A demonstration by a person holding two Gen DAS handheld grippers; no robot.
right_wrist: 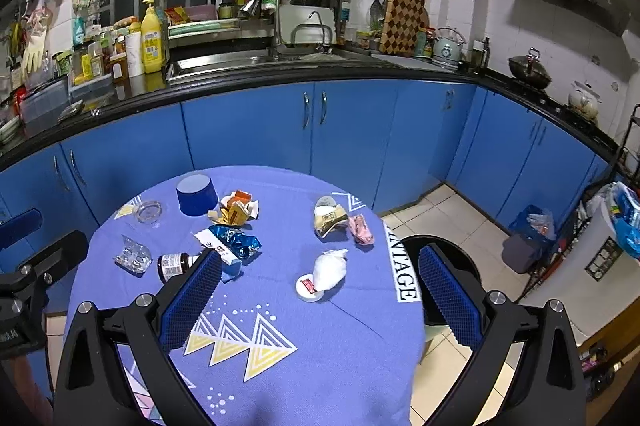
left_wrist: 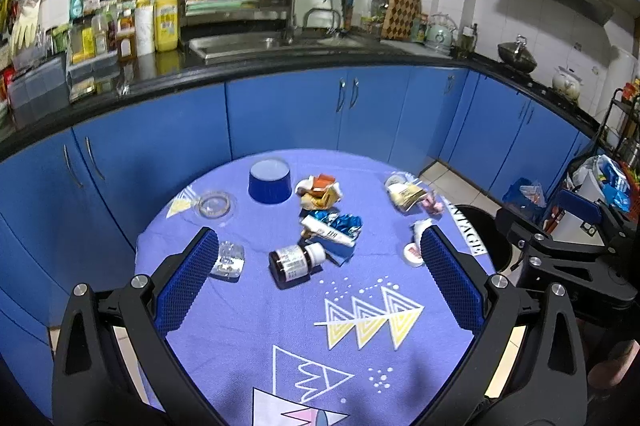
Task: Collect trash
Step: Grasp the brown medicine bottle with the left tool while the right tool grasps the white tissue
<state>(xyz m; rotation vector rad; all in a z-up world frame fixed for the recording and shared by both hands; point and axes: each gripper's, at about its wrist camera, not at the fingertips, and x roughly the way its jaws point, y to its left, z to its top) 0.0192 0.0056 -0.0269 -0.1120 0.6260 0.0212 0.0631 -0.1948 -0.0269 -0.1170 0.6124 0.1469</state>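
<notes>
Now, both grippers, left gripper (left_wrist: 318,258) and right gripper (right_wrist: 320,278), spread wide, empty, above table. I judge white tissue wad (right_wrist: 329,266) mid-table light, soft; pinch its bulk.

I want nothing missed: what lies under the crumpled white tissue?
The white tissue overlaps a small round white lid with a red label; the lid's right part is covered. Anything else beneath is hidden.

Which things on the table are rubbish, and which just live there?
Rubbish to collect:
blue foil wrapper
orange wrapper
gold wrapper
pink wrapper
white tissue
pill pack

Probably just lying about:
blue bowl
glass ashtray
brown bottle
tape roll
</notes>
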